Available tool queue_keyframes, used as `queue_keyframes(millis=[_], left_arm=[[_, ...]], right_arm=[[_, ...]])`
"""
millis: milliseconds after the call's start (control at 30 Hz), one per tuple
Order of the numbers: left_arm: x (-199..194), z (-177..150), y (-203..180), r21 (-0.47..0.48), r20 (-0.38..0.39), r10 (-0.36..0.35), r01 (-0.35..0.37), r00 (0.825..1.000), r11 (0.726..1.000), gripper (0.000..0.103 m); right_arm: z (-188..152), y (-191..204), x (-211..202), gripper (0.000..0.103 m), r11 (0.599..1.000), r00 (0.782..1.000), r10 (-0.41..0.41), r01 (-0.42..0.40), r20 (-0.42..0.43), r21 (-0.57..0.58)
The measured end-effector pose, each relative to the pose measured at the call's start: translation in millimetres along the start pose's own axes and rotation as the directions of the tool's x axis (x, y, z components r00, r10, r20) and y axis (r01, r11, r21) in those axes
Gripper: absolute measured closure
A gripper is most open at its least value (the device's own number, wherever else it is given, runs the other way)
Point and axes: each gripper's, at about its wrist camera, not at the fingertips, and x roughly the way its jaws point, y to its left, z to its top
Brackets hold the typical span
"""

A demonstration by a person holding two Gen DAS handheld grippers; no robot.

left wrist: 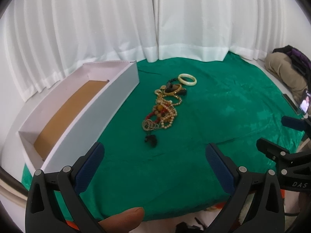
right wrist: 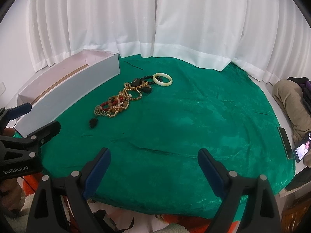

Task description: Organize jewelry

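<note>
A home room: white curtains (right wrist: 175, 29), clothes heap (right wrist: 289, 101), green-clothed table (right wrist: 194, 126).

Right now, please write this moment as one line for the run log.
left gripper: open, holds nothing | right gripper: open, holds nothing | jewelry: piled on green cloth | bangle: at far end | box: nothing visible inside

White pleated curtains (left wrist: 155, 19) hang behind a green velvet cloth (right wrist: 194, 126) in soft daylight.

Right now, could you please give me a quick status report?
Left hand-held gripper and right hand-held gripper open, empty. Jewelry pile untouched on green cloth. White box empty. Nothing blocking.
</note>
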Motion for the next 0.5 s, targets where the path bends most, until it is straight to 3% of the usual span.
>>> queue_keyframes(millis=[500], left_arm=[[5.3,-0.6,2.4,-0.004,-0.015,0.014,-0.014,1.000,1.000,0.001]], right_arm=[[0.3,2.8,2.6,0.010,1.000,1.000,0.007,-0.007,-0.005,-0.003]])
